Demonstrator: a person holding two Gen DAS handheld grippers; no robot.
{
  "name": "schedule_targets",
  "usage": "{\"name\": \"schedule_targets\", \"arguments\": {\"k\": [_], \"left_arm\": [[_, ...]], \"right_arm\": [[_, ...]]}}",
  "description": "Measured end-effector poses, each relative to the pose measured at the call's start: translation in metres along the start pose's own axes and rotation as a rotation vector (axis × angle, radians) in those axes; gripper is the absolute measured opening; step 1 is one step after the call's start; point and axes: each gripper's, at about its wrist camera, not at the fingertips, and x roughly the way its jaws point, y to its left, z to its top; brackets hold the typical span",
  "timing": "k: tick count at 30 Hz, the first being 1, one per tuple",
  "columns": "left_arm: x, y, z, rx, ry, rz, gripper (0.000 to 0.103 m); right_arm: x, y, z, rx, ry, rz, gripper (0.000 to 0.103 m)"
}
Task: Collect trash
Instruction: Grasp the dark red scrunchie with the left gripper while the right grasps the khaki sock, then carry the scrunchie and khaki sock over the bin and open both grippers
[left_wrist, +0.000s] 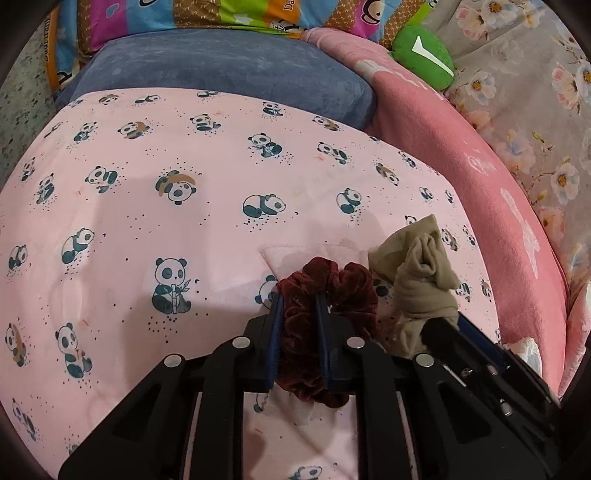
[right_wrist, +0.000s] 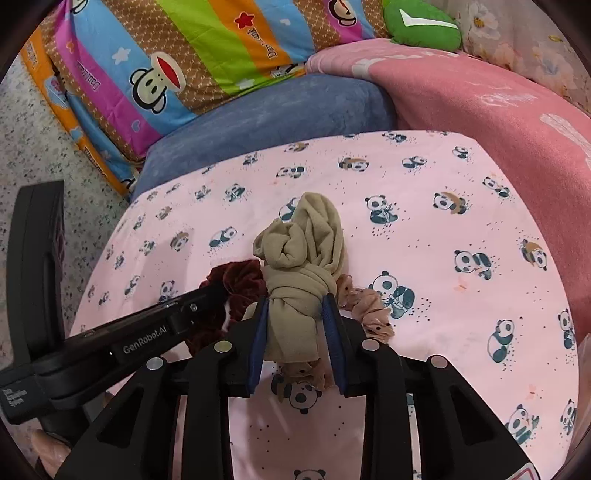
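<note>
- landmark: pink panda sheet (left_wrist: 147, 206), spread over a bed; everything below placed against it.
- left gripper (left_wrist: 298, 295) down at the near edge of the panda sheet, jaws drawn close and pinching a dark red velvet scrunchie (left_wrist: 328, 284); the scrunchie bulges out past both blue pads (left_wrist: 275, 332) and lies on the sheet.
- right gripper (right_wrist: 295, 306) just beside it on the same sheet, jaws narrowed on a knotted beige stocking (right_wrist: 303, 258); the pads press the bundle below the knot, the loose end standing up beyond the tips.
- the scrunchie touches the stocking's left side in the right wrist view.
- a peach scrunchie (right_wrist: 369, 310) lies on the sheet under and to the right of the stocking, partly between the right jaws, not gripped as far as shows.
- blue cushion (left_wrist: 221, 70) at the sheet's far edge.
</note>
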Motion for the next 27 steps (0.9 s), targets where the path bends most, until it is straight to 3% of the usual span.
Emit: {"name": "schedule_targets", "arguments": {"k": [12,27], "left_arm": [[-0.047,-0.052,-0.009,0.054,-0.063,-0.024,0.015],[-0.092,-0.172,-0.051,0.252,-0.11,-0.12,0.015]], "right_arm": [[-0.078,-0.017,-0.001,0.042,-0.119,-0.003,0.029],[-0.204,-0.087,-0.027,0.147,-0.284,-0.072,0.029]]}}
